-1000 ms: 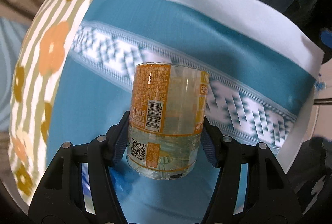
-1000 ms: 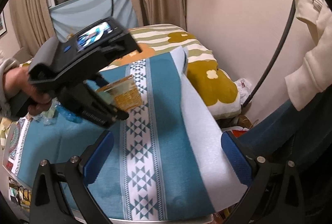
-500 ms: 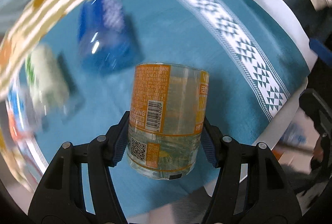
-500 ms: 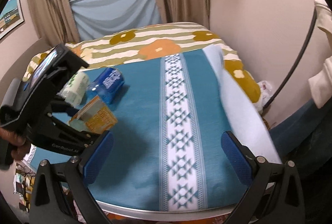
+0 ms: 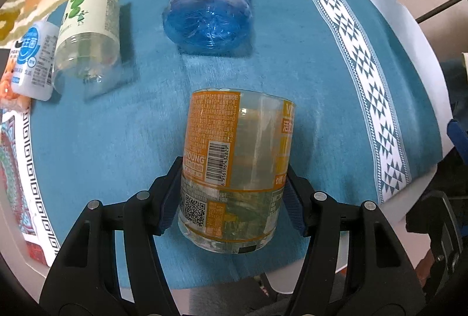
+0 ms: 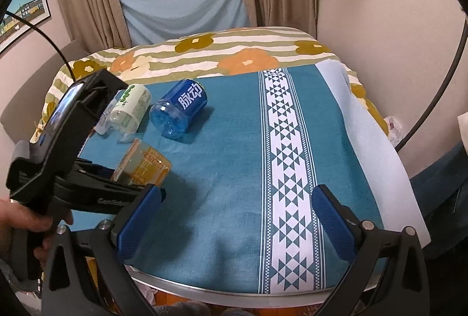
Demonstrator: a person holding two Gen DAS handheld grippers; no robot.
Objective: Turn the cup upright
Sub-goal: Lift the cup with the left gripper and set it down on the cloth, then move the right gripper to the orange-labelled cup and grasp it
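Observation:
A clear plastic cup with an orange label [image 5: 234, 167] is clamped between the blue pads of my left gripper [image 5: 232, 196]. It is held tilted just above the teal cloth near the table's front left; it also shows in the right wrist view [image 6: 143, 164]. My right gripper [image 6: 234, 219] is open and empty, above the cloth's front middle, to the right of the left gripper.
A blue cut bottle cup [image 5: 210, 0] lies on its side behind the held cup. A clear cup with a green-and-white label [image 5: 90, 26] and a small white bottle [image 5: 35, 58] lie at the left. The table's front edge [image 6: 234, 294] is close. A floral cloth [image 6: 204, 53] covers the back.
My left gripper has swung left with the orange cup, from over the patterned white band to the front left. The lying cups have come into view. The right gripper stayed open.

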